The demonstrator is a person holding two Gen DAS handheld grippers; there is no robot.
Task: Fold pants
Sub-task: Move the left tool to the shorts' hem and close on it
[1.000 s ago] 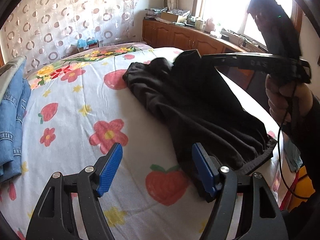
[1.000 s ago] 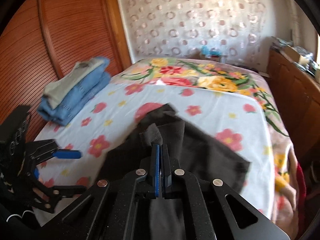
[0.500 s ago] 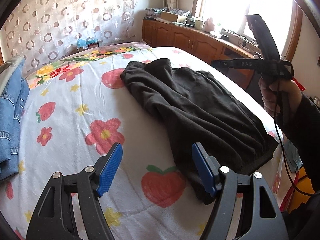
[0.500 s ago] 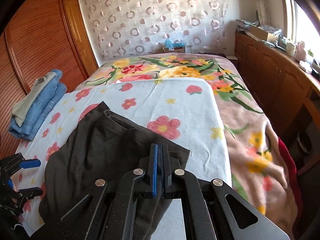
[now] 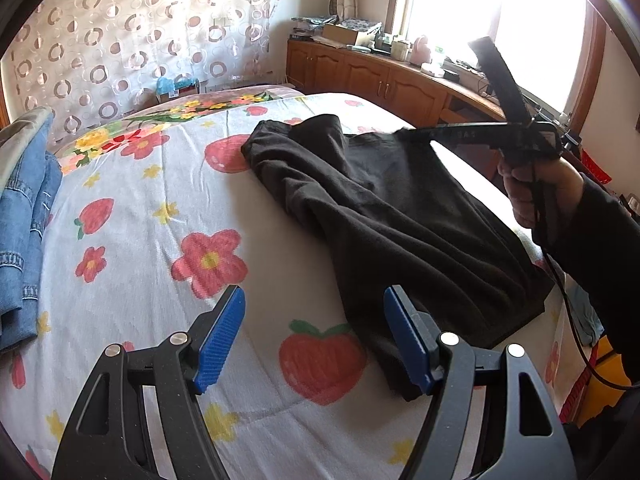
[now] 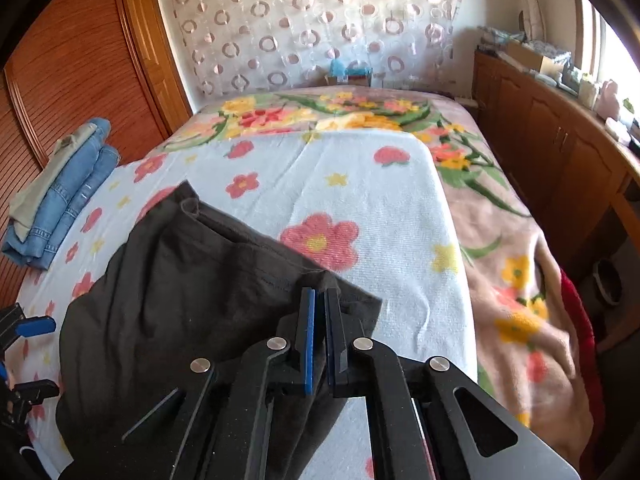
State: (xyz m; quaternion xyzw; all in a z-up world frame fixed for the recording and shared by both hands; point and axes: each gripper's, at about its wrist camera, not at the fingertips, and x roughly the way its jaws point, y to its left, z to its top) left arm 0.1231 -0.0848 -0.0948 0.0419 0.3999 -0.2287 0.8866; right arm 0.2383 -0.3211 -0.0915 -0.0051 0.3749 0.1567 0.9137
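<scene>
One bed (image 5: 132,248), under a flowered blanket, carries the black pants (image 5: 400,216), which a second ago hung bunched in the air and now lie spread flat across its right side. Folded jeans (image 6: 68,196) rest at the far left edge. The right hand-held gripper (image 6: 318,312), pressed together, pinches the pants' hem corner, having come lower toward the bed. The left hand-held gripper (image 5: 316,336) has kept its place, blue pads spread wide over the blanket, holding nothing.

Sunlit window (image 5: 500,20) above wooden cabinets (image 6: 560,152), a circle-patterned curtain (image 6: 312,28), and a slatted wooden wardrobe (image 6: 72,64).
</scene>
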